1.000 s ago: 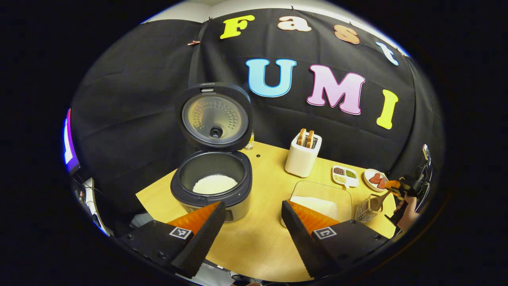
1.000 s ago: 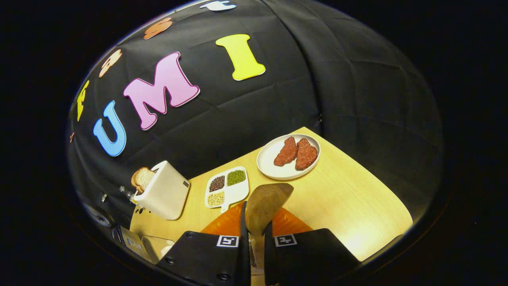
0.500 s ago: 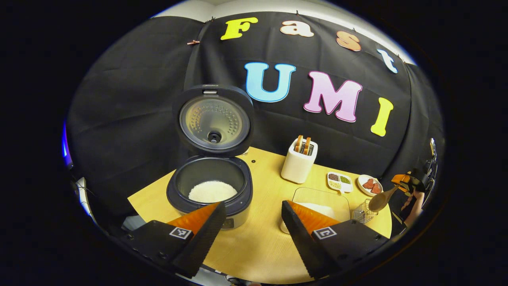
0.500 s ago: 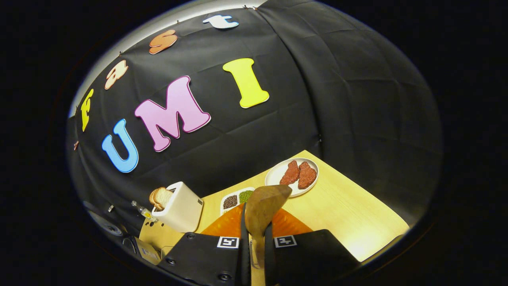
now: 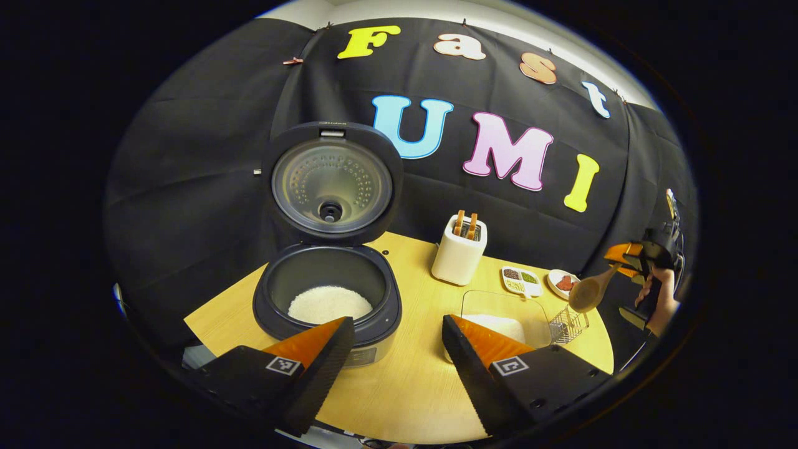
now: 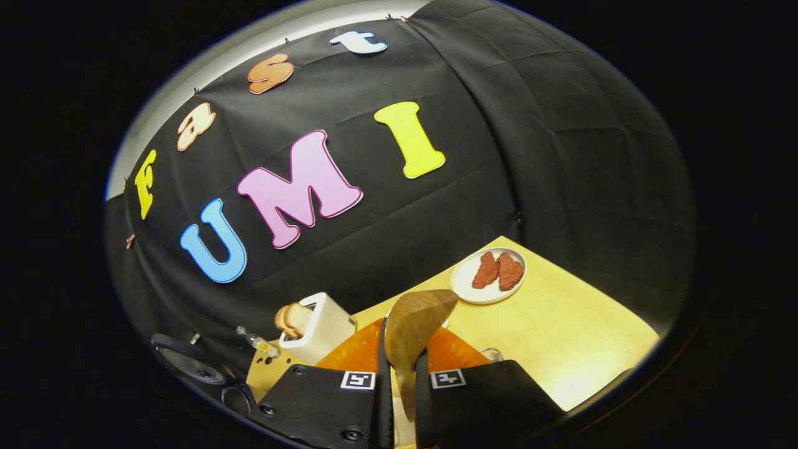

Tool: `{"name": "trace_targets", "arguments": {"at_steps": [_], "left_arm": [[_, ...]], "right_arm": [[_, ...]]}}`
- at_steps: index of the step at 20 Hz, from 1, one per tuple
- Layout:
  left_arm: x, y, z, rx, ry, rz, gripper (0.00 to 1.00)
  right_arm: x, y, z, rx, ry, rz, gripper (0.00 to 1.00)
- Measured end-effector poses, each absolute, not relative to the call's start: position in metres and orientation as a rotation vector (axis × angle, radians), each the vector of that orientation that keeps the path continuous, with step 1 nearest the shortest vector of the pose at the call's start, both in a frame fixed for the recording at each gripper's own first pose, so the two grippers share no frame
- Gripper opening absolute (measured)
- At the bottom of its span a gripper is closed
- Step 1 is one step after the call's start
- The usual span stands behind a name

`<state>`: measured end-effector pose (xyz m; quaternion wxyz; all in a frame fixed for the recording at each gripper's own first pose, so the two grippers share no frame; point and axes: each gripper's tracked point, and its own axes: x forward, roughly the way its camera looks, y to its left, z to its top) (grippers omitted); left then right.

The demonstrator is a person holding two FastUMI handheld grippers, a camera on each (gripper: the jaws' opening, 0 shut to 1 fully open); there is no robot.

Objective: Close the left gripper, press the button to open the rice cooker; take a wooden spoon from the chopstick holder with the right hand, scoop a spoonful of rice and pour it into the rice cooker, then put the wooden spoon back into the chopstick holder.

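- Standing open on the table (image 5: 405, 399), the rice cooker (image 5: 327, 293) has its lid (image 5: 330, 181) tipped up and back, so the button press looks done; white rice already lies in its pot.
- Sitting between cooker and chopstick holder, the clear rice container (image 5: 505, 312) holds a low heap of rice, from which a spoonful must be scooped.
- Hovering low before the cooker, the left gripper (image 5: 396, 349) has its fingers spread wide, holding nothing.
- Raised above the table's far right end, the right gripper (image 6: 399, 374) is clamped on the wooden spoon (image 6: 411, 327); its bowl looks empty.
- Standing just beside the container, the wire chopstick holder (image 5: 568, 324) sits below the lifted spoon.
- Remaining, as I judge it: scoop, pour into the cooker, return the spoon.
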<state>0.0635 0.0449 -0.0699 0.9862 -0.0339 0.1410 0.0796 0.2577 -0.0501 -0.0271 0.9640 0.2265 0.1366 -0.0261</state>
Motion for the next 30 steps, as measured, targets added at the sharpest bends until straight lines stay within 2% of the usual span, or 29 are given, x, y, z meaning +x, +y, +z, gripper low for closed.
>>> {"name": "trace_targets", "arguments": {"at_steps": [1, 3, 10, 17, 22, 29, 30], "left_arm": [[0.065, 0.05, -0.071, -0.07, 0.285, 0.155, 0.95], [0.067, 0.059, -0.074, -0.079, 0.292, 0.151, 0.95], [0.068, 0.076, -0.102, -0.115, 0.332, 0.155, 0.95], [0.057, 0.104, -0.132, -0.092, 0.371, 0.197, 0.95], [0.049, 0.105, -0.119, -0.085, 0.317, 0.177, 0.95], [0.034, 0.108, -0.124, -0.137, 0.318, 0.186, 0.96], [0.031, 0.108, -0.124, -0.147, 0.32, 0.184, 0.93]], "right_arm": [[0.258, -0.04, -0.028, 0.45, 0.28, -0.042, 0.13], [0.26, -0.019, -0.039, 0.423, 0.298, -0.021, 0.18], [0.259, 0.05, -0.1, 0.304, 0.372, 0.073, 0.18], [0.254, 0.067, -0.18, 0.171, 0.435, 0.104, 0.18], [0.25, 0.078, -0.187, 0.191, 0.411, 0.114, 0.18], [0.231, 0.112, -0.192, 0.287, 0.495, 0.124, 0.18], [0.229, 0.117, -0.193, 0.293, 0.502, 0.124, 0.18]]}}
